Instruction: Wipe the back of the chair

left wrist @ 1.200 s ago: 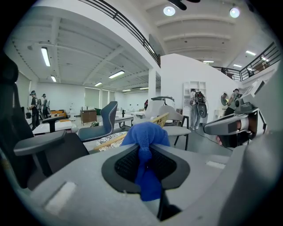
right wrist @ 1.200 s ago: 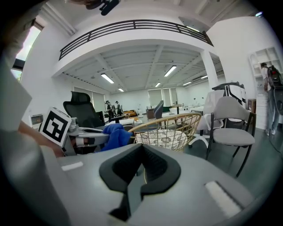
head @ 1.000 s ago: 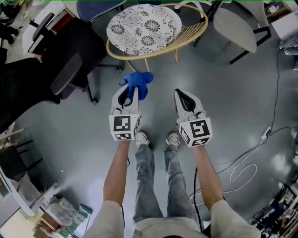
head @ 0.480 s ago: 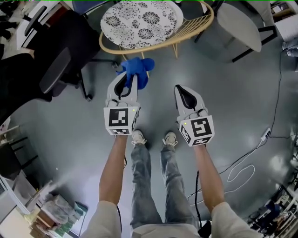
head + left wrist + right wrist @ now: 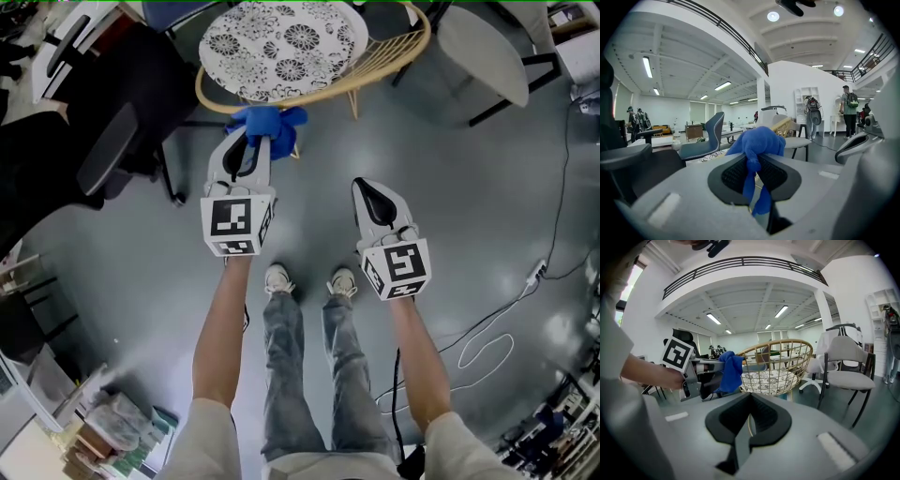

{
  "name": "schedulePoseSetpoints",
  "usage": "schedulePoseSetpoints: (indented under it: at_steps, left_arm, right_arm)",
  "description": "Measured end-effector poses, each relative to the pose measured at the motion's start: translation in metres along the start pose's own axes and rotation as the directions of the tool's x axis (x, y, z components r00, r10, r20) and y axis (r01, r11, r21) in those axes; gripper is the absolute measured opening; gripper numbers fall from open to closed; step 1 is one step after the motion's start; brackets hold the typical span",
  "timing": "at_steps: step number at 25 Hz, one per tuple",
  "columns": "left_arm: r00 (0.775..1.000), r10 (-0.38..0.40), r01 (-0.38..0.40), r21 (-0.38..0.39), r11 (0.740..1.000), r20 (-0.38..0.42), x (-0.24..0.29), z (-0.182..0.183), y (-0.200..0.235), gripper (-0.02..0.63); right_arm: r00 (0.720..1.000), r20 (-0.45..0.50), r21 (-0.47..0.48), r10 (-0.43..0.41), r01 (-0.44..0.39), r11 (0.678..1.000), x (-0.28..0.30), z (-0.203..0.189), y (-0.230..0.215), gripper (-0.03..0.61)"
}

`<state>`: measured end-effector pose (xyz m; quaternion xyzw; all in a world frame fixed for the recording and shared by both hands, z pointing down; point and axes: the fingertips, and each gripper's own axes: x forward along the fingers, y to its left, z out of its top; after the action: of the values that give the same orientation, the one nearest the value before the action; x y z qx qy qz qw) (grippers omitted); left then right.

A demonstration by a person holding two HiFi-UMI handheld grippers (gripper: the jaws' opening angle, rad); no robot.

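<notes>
There are two grippers, the left gripper [image 5: 250,142] and the right gripper [image 5: 373,193]. There is one blue cloth [image 5: 263,122]. There is one round wicker chair [image 5: 377,69] with one flowery cushion [image 5: 281,42], one white chair [image 5: 476,54] and at least one black office chair [image 5: 120,142]. There are two shoes [image 5: 279,278] and one white cable [image 5: 487,345].
</notes>
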<state>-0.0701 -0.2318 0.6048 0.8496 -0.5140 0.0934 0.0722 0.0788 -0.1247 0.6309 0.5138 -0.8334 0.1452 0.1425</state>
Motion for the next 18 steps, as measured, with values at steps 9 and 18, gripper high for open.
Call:
schedulePoseSetpoints:
  at_steps: [9, 18]
  left_arm:
    - [0.996, -0.024, 0.022, -0.018, 1.000, -0.081, 0.027, -0.039, 0.008, 0.057]
    - [0.991, -0.039, 0.030, -0.069, 0.997, -0.126, 0.053, -0.075, 0.017, 0.046]
  right_arm:
    - [1.000, -0.028, -0.002, -0.004, 0.004, 1.000, 0.013, -0.007, -0.003, 0.003]
    - [0.997, -0.067, 0.008, -0.029, 0.030, 1.000, 0.031, -0.022, -0.020, 0.003]
